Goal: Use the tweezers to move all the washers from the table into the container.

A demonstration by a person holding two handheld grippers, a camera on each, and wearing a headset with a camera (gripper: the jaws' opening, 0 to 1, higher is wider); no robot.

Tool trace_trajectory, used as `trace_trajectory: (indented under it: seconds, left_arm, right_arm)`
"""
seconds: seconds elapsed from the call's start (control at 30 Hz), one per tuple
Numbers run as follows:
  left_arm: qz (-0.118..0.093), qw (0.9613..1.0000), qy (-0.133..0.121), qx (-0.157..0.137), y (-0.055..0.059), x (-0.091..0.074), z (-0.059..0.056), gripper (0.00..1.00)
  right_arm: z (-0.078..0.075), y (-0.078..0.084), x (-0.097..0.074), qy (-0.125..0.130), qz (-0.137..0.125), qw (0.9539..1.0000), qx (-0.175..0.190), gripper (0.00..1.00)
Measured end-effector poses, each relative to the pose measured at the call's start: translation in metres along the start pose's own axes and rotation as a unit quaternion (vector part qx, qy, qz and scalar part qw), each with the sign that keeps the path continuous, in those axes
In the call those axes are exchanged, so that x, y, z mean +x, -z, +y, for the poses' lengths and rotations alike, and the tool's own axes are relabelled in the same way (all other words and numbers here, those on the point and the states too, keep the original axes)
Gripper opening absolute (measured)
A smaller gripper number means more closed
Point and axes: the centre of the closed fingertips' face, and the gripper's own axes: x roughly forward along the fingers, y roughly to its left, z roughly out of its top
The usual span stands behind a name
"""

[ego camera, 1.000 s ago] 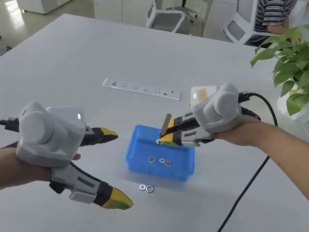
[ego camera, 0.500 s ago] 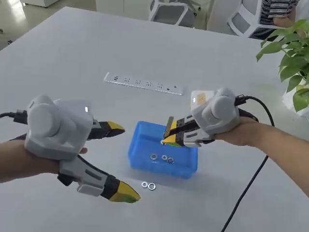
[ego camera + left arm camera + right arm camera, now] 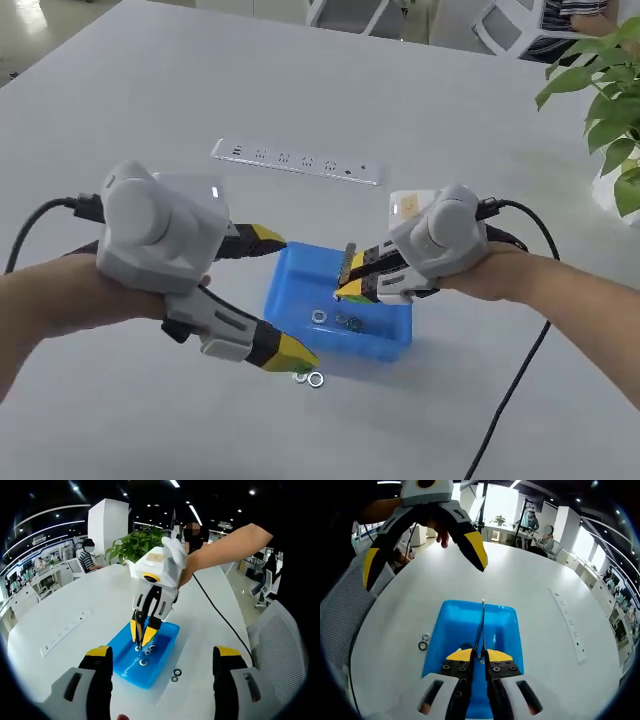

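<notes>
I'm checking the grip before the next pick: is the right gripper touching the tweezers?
Touching. In the right gripper view the right gripper is shut on the tweezers, which stick out from between its yellow tips over the blue container.

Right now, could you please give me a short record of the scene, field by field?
container: blue, open-topped, on the table
washers inside: several
washers on table: two, close together, beside the container
tweezers: clamped in right gripper, tips down inside container
left gripper: open, empty, beside container
</notes>
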Motion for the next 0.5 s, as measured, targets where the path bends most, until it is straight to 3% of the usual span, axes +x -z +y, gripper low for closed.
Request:
trace_trajectory:
  seconds: [0.3,0.5]
  left_arm:
    - [0.018,0.999,-0.016,0.039,-0.006,0.021,0.024,0.57]
    - [0.038,0.9967,-0.006,0.071,-0.005,0.035,0.025,0.43]
  right_arm:
    - [0.004,0.01,0.005,-0.007,0.007,0.9999,0.006,0.09]
    - [0.006,0.013,0.007,-0.009,0.006,0.9999,0.011,0.09]
